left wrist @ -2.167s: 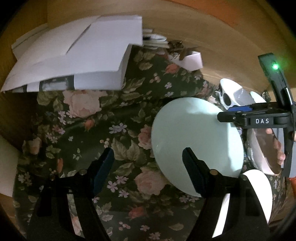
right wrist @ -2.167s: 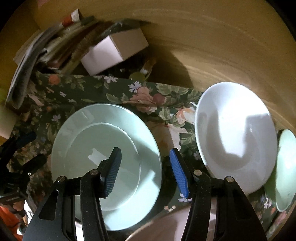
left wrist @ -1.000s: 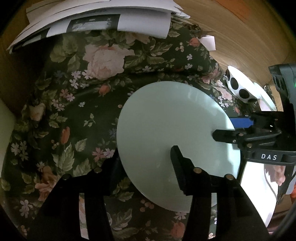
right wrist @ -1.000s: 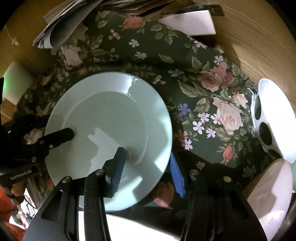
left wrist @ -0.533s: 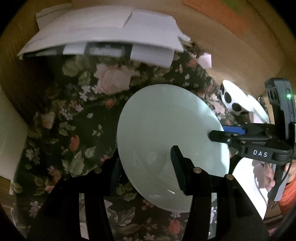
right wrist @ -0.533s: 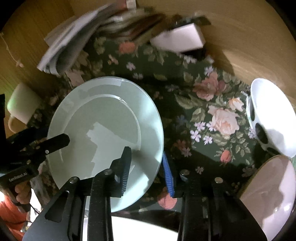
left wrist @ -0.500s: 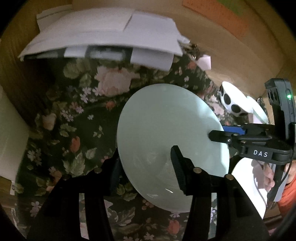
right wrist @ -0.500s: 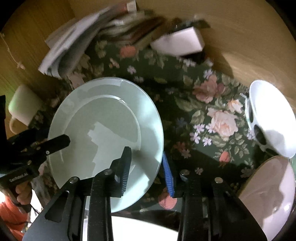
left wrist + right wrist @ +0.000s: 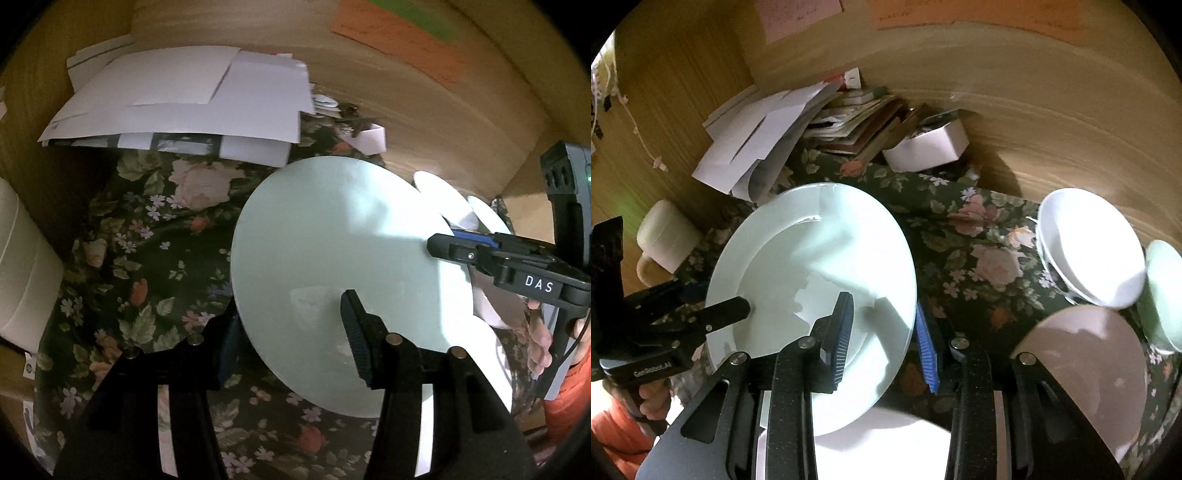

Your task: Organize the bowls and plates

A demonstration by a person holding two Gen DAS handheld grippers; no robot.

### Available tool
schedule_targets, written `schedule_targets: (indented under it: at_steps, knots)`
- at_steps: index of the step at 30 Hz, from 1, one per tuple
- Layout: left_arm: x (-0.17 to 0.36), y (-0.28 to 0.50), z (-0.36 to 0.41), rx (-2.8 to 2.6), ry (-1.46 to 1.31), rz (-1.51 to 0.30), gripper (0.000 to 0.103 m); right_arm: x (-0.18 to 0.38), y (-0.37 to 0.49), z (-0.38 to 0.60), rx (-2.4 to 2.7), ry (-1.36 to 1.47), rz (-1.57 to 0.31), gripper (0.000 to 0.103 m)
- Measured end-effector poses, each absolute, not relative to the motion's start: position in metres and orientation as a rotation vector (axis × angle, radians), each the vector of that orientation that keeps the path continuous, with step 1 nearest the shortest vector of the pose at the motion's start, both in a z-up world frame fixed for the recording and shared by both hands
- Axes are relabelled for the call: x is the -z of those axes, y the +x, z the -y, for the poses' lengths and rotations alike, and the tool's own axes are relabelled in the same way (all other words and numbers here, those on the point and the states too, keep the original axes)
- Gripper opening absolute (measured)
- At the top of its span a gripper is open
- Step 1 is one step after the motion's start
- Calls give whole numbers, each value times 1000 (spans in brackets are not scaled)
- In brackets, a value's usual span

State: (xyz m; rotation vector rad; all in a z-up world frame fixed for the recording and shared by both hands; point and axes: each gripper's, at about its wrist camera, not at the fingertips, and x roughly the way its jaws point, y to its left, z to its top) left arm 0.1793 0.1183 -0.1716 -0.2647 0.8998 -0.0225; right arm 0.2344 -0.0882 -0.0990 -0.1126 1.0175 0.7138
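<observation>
A pale green plate point(image 9: 343, 258) is held up off the floral tablecloth point(image 9: 147, 266), tilted. My left gripper point(image 9: 291, 332) is shut on its near rim, one finger above and one below. My right gripper point(image 9: 882, 332) is shut on the opposite rim of the same green plate point(image 9: 812, 266). Each gripper shows in the other's view, the right gripper point(image 9: 454, 243) at the plate's right rim and the left gripper point(image 9: 738, 306) at its left rim. A white plate point(image 9: 871, 446) lies under the lifted one.
A white bowl point(image 9: 1089, 247), a green bowl point(image 9: 1163, 291) and a pinkish bowl point(image 9: 1086, 369) sit at the right. A cream mug point(image 9: 665, 236) stands at the left. Papers point(image 9: 184, 99) and a small white box point(image 9: 927, 147) lie by the wooden wall.
Both grippers closed on the green plate's opposite rims and raised it off the cloth; since half a second ago it has risen a little further and tilted.
</observation>
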Motion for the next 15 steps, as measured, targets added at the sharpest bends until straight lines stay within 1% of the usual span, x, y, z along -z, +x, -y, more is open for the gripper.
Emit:
schedule_targets:
  at_steps: [1, 5, 15]
  knots:
    - [170, 178, -116, 27, -263, -897, 51, 111, 239, 94, -712, -111, -1012, 30]
    - [164, 174, -102, 36, -255, -887, 51, 114, 230, 96, -703, -98, -997, 30]
    - [150, 153, -80, 61, -232, -856, 51, 104, 204, 123, -683, -66, -966, 30]
